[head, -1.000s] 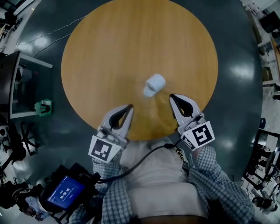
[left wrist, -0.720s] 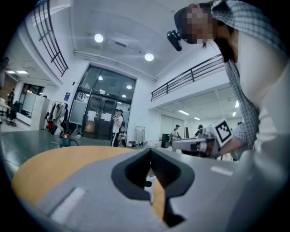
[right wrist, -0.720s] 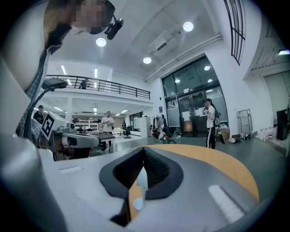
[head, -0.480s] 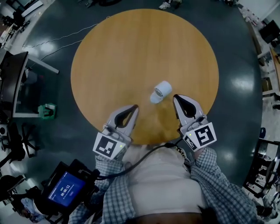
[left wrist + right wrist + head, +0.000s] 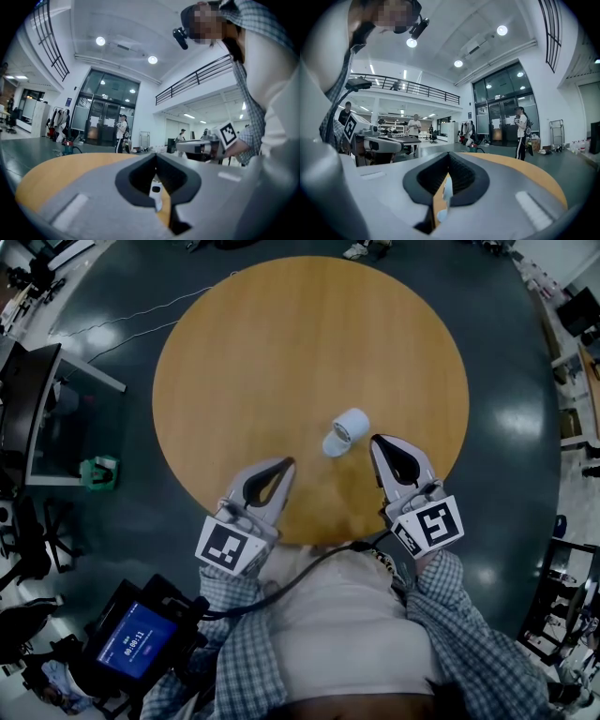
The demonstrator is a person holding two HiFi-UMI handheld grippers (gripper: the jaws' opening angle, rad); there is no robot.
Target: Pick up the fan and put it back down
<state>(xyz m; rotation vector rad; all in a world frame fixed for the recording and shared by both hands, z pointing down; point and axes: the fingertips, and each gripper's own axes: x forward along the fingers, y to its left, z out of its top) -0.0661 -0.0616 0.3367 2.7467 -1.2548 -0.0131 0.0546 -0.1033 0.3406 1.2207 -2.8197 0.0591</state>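
Observation:
A small white fan (image 5: 343,432) lies on its side on the round wooden table (image 5: 281,352), right of centre and toward the near edge. My left gripper (image 5: 287,462) is shut and empty over the table's near edge, to the left of and nearer than the fan. My right gripper (image 5: 374,440) is also shut and empty, its tip just right of the fan and apart from it. In the left gripper view the fan (image 5: 155,190) shows through the hollow behind the closed tips (image 5: 156,155). The right gripper view shows the fan (image 5: 446,190) the same way.
Dark floor surrounds the table. A desk with a monitor (image 5: 37,418) and a green object (image 5: 97,472) stand at the left. A cable (image 5: 122,322) runs across the floor at the far left. A device with a blue screen (image 5: 131,648) hangs by the person's waist. People (image 5: 121,133) stand in the distance.
Both grippers have risen a little and stay shut near the table's front edge. The fan lies where it was on the table.

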